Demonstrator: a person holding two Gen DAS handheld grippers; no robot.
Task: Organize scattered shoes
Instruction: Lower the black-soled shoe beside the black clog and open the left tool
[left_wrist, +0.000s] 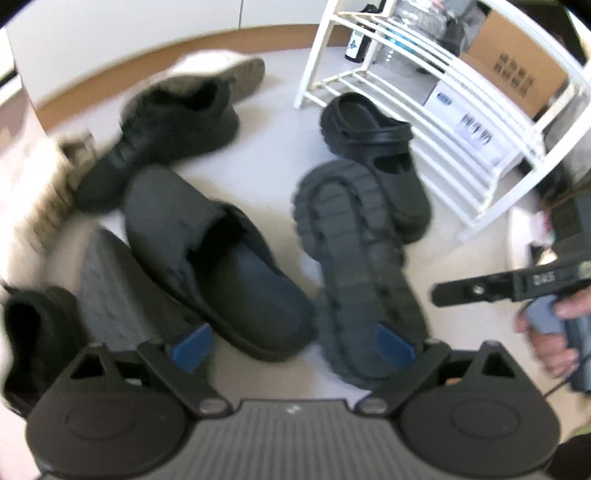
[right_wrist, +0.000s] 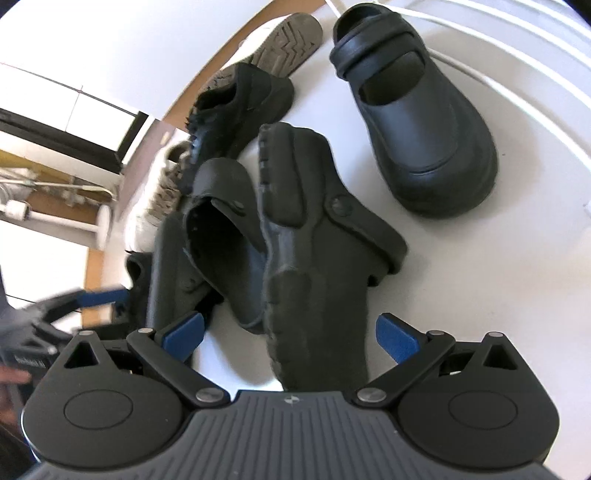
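both grippers, left (left_wrist: 293, 349) and right (right_wrist: 291, 334), have fingers spread wide, empty, above the overturned clog (right_wrist: 310, 254).

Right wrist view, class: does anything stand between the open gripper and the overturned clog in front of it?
Nothing visible does. The right gripper is open, and the overturned clog already reaches down between its fingers. A second clog lies against it on the left.

A pale floor (left_wrist: 273, 147) carries scattered black shoes: an upright clog (left_wrist: 384, 162), an overturned clog (left_wrist: 354, 266) touching it, slippers (left_wrist: 221, 266), and a white rack (left_wrist: 424, 99) near the wall.
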